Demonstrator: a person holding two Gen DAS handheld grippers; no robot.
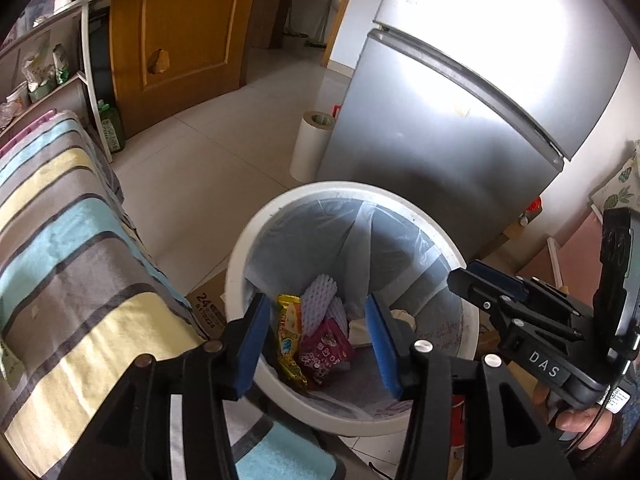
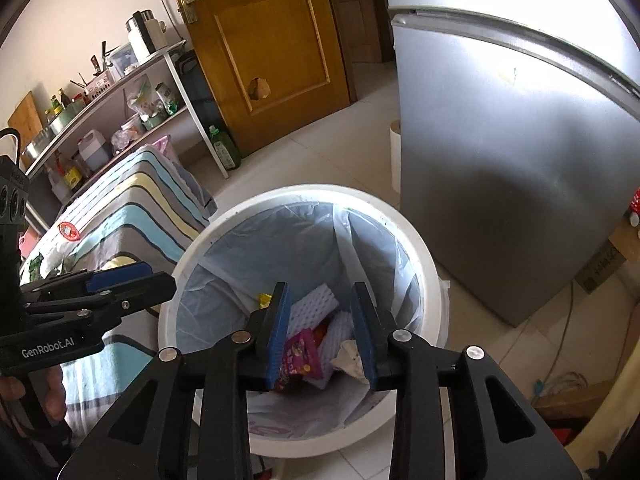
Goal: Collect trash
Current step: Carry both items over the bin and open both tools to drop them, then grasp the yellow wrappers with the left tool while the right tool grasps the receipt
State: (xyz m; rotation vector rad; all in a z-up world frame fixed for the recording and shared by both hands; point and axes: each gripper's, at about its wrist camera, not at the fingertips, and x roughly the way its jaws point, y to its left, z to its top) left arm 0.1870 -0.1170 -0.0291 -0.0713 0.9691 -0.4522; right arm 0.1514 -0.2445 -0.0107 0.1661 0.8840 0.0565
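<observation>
Two hand-held grippers hang over a white trash bin point(image 1: 236, 264) lined with a pale plastic bag point(image 2: 280, 240), standing on a tiled floor point(image 1: 208, 152) between a striped bench cover point(image 1: 60, 240) and a silver fridge point(image 2: 520, 160). The left gripper point(image 1: 318, 344) has its blue pads apart with nothing between them. The right gripper point(image 2: 322, 334) is likewise parted and empty. At the bottom of the bin lie a yellow wrapper point(image 1: 289, 332), a pink wrapper point(image 2: 300, 354), white foam netting point(image 1: 316, 300) and crumpled paper point(image 2: 350, 356). A brown door point(image 2: 264, 40) stands behind.
</observation>
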